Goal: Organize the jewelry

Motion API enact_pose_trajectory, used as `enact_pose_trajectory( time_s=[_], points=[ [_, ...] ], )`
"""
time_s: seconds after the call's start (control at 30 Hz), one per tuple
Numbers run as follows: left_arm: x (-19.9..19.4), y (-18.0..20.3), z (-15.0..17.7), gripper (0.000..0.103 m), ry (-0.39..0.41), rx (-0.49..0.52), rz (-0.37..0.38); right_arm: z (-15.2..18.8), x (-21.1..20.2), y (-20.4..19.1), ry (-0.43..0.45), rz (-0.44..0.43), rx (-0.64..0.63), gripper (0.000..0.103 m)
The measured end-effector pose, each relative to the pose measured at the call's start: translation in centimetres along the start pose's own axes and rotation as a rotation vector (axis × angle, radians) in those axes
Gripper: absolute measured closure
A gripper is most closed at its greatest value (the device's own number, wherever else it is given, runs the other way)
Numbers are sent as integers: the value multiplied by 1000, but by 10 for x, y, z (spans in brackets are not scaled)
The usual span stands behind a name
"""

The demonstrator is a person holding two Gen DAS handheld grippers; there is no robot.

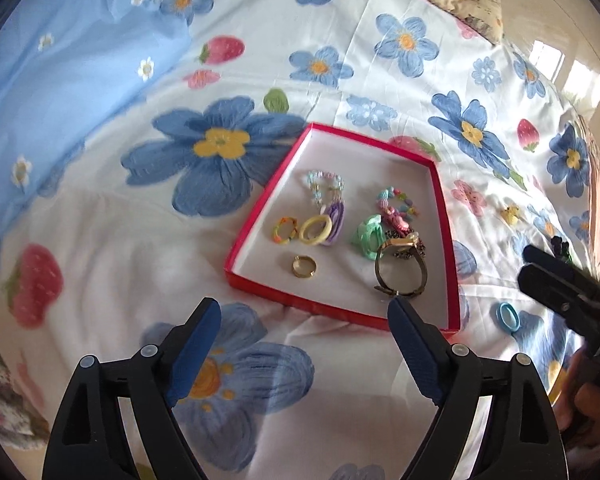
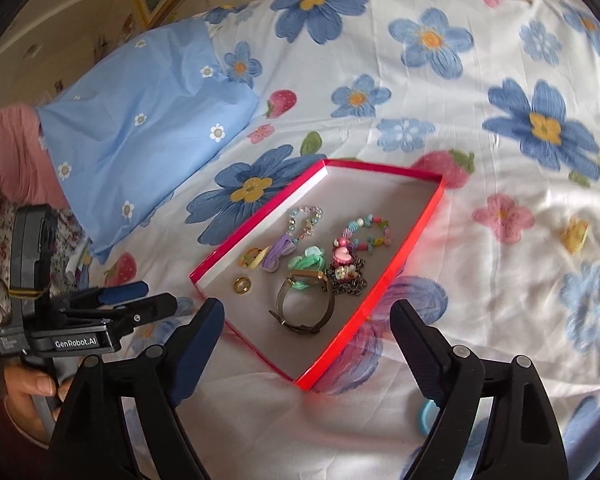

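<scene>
Though most of the pieces already lie inside the red tray (image 1: pixel 444 216), not quite finished, by the look of it; gathered on the tray's white floor: a gold ring (image 1: pixel 303 266) near the front wall, a yellow ring (image 1: pixel 315 229) and a small orange ring (image 1: pixel 284 230) just behind it, a purple hair tie (image 1: pixel 335 218) touching the yellow ring, a pale beaded bracelet (image 1: pixel 325 185) further back, a green hair tie (image 1: pixel 367 236), a colourful beaded bracelet (image 1: pixel 396 200), a dark chain (image 2: pixel 346 280) and a brass-coloured watch (image 1: pixel 398 268) towards the tray's right side. Still outside the tray: a blue ring (image 1: pixel 507 316) on the bedspread (image 1: pixel 100 240), just beyond the tray's right front corner, and, in the left view, something dark with a touch of green further off past that same corner, too small to name; possibly one more piece on the bedspread well to the right of the tray in the right view, yellow, though perhaps only printed pattern. Left gripper (image 1: pixel 305 314) poised in front of the tray's near wall, jaws spread wide and holding nothing; right gripper (image 2: pixel 307 314) likewise hovering before the tray's front corner, jaws released and empty, the blue ring just beside its right finger. Judged remaining: lifting the blue ring into the tray, then any stray piece beyond; perhaps also separating the crowded pile by the watch, since chain, green tie and watch overlap there.
</scene>
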State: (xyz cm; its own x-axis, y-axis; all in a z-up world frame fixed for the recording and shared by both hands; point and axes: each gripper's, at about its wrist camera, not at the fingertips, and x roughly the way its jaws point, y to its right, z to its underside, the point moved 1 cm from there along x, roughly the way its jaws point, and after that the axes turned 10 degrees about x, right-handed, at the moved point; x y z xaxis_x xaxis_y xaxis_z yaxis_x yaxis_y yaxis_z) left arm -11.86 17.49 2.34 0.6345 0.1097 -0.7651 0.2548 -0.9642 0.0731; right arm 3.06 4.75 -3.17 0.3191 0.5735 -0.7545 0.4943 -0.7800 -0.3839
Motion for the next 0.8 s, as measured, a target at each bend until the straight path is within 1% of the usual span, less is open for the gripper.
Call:
enact_pose_trajectory(
  time_s=[0.1,0.13,0.17,0.27,0.33,0.4,0.47,0.63,0.73,0.8],
  points=[
    [-22,5,-9,12,33,60,-46,-11,-16,-10,8,-2,-57,8],
    [-30,7,-11,8,51,78,-59,-15,-22,-13,12,1,-77,8],
    [-40,10,-13,2,77,97,-73,-21,-31,-18,22,6,-103,7],
    [-55,16,-11,1,124,124,-102,-28,-47,-29,53,27,-152,0],
    [-56,18,-5,1,136,128,-122,-26,-51,-32,61,35,-165,0],
    [-53,20,6,0,141,117,-134,-19,-48,-32,70,52,-161,0],
    [-45,21,15,1,134,105,-125,-10,-42,-29,77,62,-142,0],
    [-32,20,33,1,125,79,-140,15,-22,-19,39,58,-94,0],
    [-31,18,42,1,147,54,-135,27,-19,-18,56,73,-88,0],
    [-31,16,48,1,154,44,-132,34,-21,-19,83,75,-88,0]
  ],
)
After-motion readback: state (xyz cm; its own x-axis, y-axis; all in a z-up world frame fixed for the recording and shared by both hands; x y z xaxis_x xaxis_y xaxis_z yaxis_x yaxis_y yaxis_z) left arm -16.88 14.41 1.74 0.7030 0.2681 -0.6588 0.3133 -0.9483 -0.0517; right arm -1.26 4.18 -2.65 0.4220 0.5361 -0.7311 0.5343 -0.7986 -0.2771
